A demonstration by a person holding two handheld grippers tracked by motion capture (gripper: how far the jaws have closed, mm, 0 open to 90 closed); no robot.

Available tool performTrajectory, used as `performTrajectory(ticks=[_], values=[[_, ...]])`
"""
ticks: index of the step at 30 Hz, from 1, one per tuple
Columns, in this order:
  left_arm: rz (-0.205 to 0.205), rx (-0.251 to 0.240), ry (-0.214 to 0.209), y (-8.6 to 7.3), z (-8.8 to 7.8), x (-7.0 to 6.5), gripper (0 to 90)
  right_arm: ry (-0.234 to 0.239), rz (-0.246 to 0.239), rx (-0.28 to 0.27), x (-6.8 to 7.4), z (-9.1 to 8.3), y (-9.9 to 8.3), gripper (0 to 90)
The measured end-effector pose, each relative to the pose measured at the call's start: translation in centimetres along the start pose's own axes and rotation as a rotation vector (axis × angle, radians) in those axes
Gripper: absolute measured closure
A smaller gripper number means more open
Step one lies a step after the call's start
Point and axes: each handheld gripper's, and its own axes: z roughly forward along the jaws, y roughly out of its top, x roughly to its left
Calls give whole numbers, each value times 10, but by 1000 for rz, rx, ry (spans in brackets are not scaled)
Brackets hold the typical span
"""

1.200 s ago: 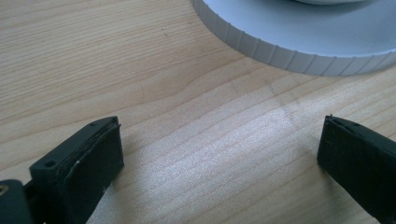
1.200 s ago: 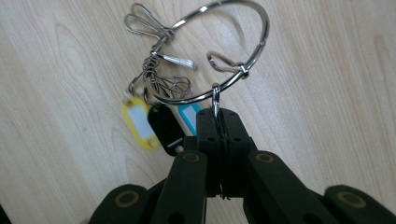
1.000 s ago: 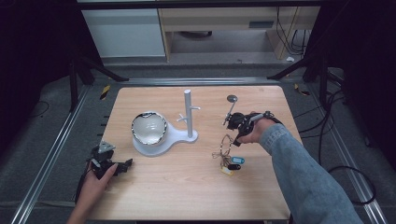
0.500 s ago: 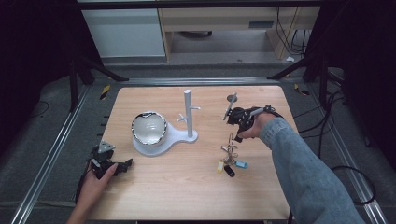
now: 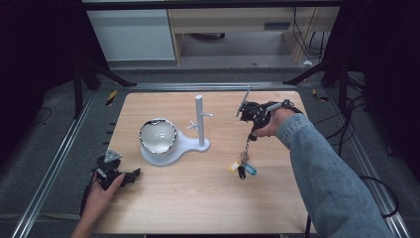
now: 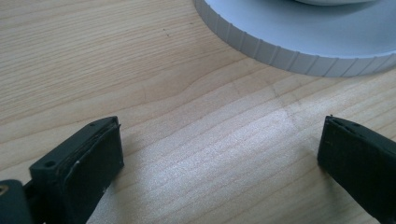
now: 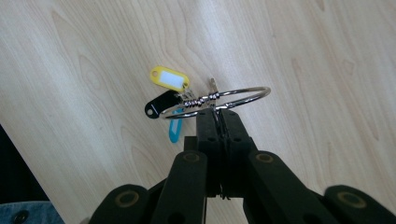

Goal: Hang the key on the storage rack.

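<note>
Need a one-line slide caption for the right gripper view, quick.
Right gripper shut on a silver metal key ring, with yellow, black and blue plastic tags hanging above the light wooden table.

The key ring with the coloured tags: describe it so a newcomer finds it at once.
On the wooden table, look right of the white stand with its bowl. There the right hand-held gripper pinches a large silver key ring from which yellow, black and blue tags dangle, the only coloured bits around.
</note>
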Motion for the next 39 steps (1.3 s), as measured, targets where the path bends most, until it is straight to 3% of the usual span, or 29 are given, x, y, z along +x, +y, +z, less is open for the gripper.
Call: performTrajectory(ticks=[21, 39], values=[[-1, 1, -1, 0, 0, 0, 0, -30, -32, 8, -6, -25, 29, 884], [-3, -1, -1, 0, 0, 0, 0, -41, -58, 9, -6, -36, 48, 884]])
